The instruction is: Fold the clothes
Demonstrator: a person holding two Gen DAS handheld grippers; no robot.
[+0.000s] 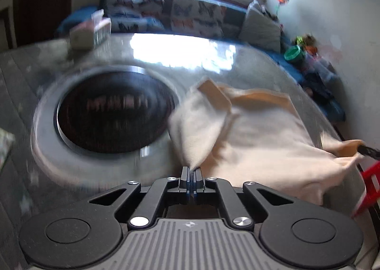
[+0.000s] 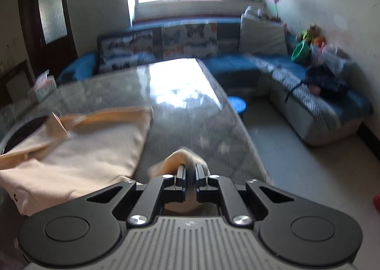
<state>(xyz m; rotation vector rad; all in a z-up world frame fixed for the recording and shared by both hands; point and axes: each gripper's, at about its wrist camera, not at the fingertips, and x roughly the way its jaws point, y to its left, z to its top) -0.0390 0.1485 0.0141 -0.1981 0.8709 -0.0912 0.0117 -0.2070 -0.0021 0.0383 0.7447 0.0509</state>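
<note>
A cream garment (image 1: 258, 134) with tan trim lies spread on the grey marble table (image 1: 180, 56). My left gripper (image 1: 191, 171) is shut on a pinched corner of it, and the cloth rises from the fingers in a lifted fold. In the right wrist view the same cream garment (image 2: 90, 148) spreads to the left, and my right gripper (image 2: 190, 170) is shut on a bunched edge of it over the table (image 2: 190, 113). The other gripper's black tip (image 1: 368, 151) shows at the garment's right corner in the left wrist view.
A round black cooktop (image 1: 114, 115) is set into the table left of the garment. A tissue box (image 1: 92, 30) stands at the far left. A blue sofa (image 2: 237, 65) with cushions wraps behind and to the right. A red basket (image 1: 370, 186) sits at the right edge.
</note>
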